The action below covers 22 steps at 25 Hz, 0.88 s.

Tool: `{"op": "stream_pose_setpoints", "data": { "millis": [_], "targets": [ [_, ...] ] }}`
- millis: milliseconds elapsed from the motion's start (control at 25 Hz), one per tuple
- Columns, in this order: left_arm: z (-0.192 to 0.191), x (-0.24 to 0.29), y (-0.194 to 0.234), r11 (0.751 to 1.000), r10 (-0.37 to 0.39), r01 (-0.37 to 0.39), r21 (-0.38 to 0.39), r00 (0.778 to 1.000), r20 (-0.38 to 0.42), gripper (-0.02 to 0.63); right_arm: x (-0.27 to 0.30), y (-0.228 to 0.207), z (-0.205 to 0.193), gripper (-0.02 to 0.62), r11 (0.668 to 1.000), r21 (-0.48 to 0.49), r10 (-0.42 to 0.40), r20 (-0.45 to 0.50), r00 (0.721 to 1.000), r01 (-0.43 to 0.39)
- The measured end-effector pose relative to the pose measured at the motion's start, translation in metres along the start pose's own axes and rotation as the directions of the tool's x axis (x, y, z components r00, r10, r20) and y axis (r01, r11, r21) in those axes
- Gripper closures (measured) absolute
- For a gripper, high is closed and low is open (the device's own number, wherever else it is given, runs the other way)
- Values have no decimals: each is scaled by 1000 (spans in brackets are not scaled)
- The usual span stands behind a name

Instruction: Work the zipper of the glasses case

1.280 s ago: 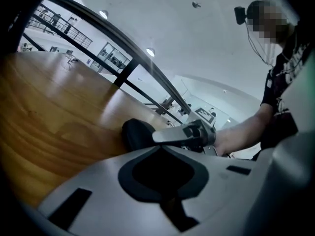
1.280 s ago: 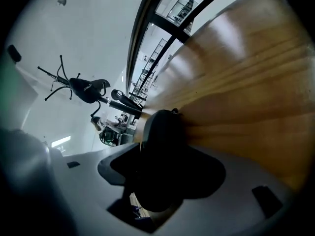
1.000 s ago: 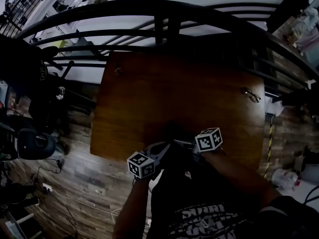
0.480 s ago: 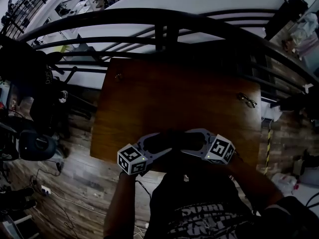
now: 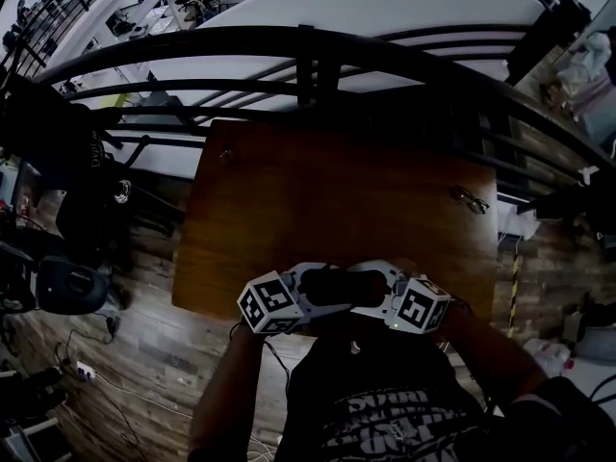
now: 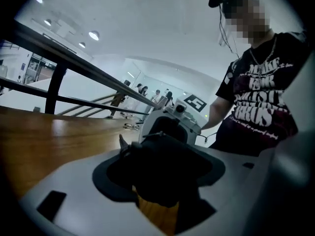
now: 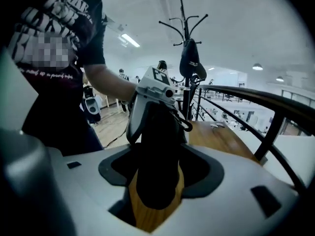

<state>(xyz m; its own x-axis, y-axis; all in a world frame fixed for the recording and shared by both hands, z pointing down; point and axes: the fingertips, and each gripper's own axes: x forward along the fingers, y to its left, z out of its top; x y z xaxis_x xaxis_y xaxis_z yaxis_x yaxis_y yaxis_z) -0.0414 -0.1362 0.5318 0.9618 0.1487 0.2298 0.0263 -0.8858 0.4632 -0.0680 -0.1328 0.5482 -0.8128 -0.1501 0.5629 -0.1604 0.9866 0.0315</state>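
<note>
**A:** What fills most of the head view?

**B:** A brown wooden table [image 5: 337, 191] takes up the centre. A black railing [image 5: 308, 41] curves across the top, above the table's far edge.

**A:** And the two tools?

**B:** Both are at the lower middle of the frame, at the table's near edge. The left gripper [image 5: 313, 285] is left of centre and the right gripper [image 5: 377, 285] right of centre, pointing at each other.

**A:** Where is the case?

**B:** The glasses case [image 5: 342, 287] is a dark oblong lying crosswise between them, with one end inside each gripper.

**A:** How do the left jaws stand?

**B:** In the left gripper view they are spread wide and opening, with the case's end between them. I would not call that a grip.

**A:** The right ones?

**B:** In the right gripper view they are also well apart, but the dark pads sit against both sides of the case's other end, so they have hold of it.

**A:** Anything smaller?

**B:** A pair of glasses [image 5: 469, 198] lies near the table's right edge, well apart from the case. In the right gripper view a small black loop [image 7: 186, 125] hangs off the case's far end.
</note>
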Motion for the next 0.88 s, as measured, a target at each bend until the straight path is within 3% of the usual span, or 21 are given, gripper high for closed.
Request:
{"op": "stream_pose_setpoints", "data": {
  "millis": [120, 280, 440, 600, 720, 880],
  "targets": [
    [-4, 5, -1, 1000, 11, -11, 10, 999, -34, 324, -2, 4, -6, 351, 999, -31, -5, -49, 999, 4],
    [-4, 11, -10, 1000, -8, 8, 3, 1000, -24, 336, -12, 12, -8, 351, 1000, 14, 3, -5, 1000, -3],
    [-13, 21, -18, 999, -18, 22, 45, 996, -90, 337, -23, 24, -21, 350, 999, 35, 24, -4, 1000, -24],
    [-36, 11, 3, 994, 84, -72, 77, 981, -174, 339, -50, 15, -35, 351, 985, 170, -36, 18, 999, 33],
    [-52, 11, 13, 982, 174, -150, 114, 952, -252, 341, -56, 1, -24, 357, 937, 348, -73, 91, 993, 37],
    [-77, 27, 13, 974, 204, -151, 171, 912, -356, 341, -33, -5, -10, 412, 798, 595, 11, 141, 990, -94]
  ]
}}
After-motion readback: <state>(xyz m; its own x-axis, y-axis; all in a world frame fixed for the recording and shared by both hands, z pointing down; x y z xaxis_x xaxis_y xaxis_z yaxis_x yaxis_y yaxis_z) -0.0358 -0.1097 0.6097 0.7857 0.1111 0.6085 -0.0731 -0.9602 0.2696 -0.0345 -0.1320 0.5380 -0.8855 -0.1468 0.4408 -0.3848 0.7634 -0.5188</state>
